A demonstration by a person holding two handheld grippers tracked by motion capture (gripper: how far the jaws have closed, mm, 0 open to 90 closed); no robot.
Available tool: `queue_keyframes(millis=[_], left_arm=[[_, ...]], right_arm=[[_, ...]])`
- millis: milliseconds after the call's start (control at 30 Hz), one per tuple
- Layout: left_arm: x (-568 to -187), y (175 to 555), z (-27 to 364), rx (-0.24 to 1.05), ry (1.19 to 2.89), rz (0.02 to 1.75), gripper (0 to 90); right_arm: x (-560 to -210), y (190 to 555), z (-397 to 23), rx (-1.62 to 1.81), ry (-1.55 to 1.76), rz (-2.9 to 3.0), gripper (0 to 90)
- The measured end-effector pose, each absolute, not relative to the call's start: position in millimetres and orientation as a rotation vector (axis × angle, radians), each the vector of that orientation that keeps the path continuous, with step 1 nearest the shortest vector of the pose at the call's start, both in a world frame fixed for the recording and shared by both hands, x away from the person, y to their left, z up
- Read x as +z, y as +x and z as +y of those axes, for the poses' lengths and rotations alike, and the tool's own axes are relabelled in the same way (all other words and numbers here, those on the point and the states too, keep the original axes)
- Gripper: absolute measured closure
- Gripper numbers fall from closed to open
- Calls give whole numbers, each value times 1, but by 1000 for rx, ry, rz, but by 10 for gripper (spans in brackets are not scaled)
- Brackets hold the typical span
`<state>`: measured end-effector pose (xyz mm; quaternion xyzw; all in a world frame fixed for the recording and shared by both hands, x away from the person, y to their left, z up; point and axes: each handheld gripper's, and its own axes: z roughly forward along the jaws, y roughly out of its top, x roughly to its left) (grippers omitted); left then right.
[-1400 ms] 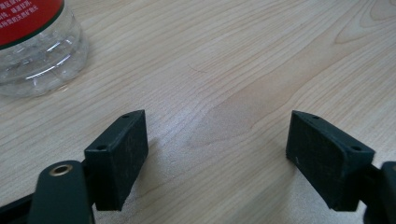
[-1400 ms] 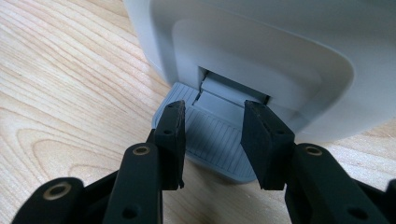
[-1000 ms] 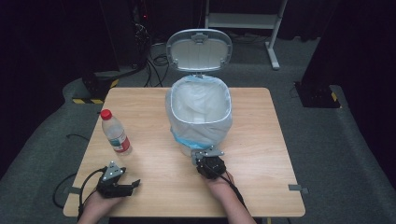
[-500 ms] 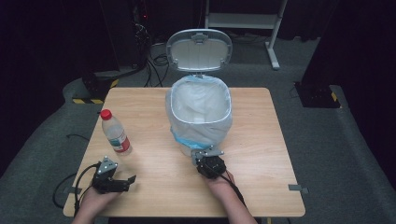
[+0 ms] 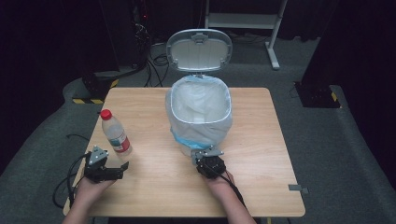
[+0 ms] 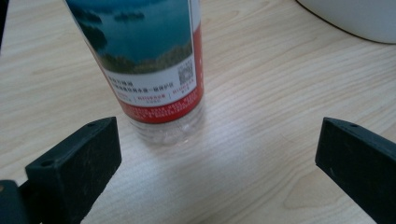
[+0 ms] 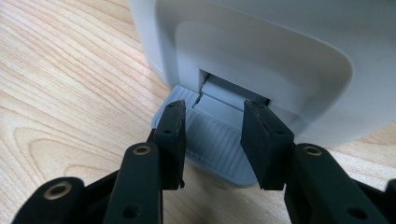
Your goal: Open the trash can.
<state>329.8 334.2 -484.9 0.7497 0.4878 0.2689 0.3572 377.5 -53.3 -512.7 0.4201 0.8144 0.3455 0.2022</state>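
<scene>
A clear water bottle with a red cap and a red-edged label stands upright at the table's left. In the left gripper view the bottle rises just ahead of my left gripper, whose jaws are spread wide and touch nothing. In the high view the left gripper lies low, just near of the bottle. A grey pedal bin with a white liner stands mid-table, its lid up. My right gripper rests on the bin's ribbed foot pedal, jaws slightly apart; it sits at the bin's near foot.
The wooden table has bare room to the right of the bin and along the front edge. Cables trail off the table's left front corner. A dark floor with cables and a white frame lies beyond.
My left gripper has shifted left and a little forward, closer to the bottle. The right gripper, bin and bottle have stayed put.
</scene>
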Motion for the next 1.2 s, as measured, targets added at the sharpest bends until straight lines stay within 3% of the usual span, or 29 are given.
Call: queue_keyframes(millis=[1200], left_arm=[[-449, 381, 341, 780, 1733, 1239, 5]], right_arm=[[-513, 377, -54, 974, 1167, 2276, 601]])
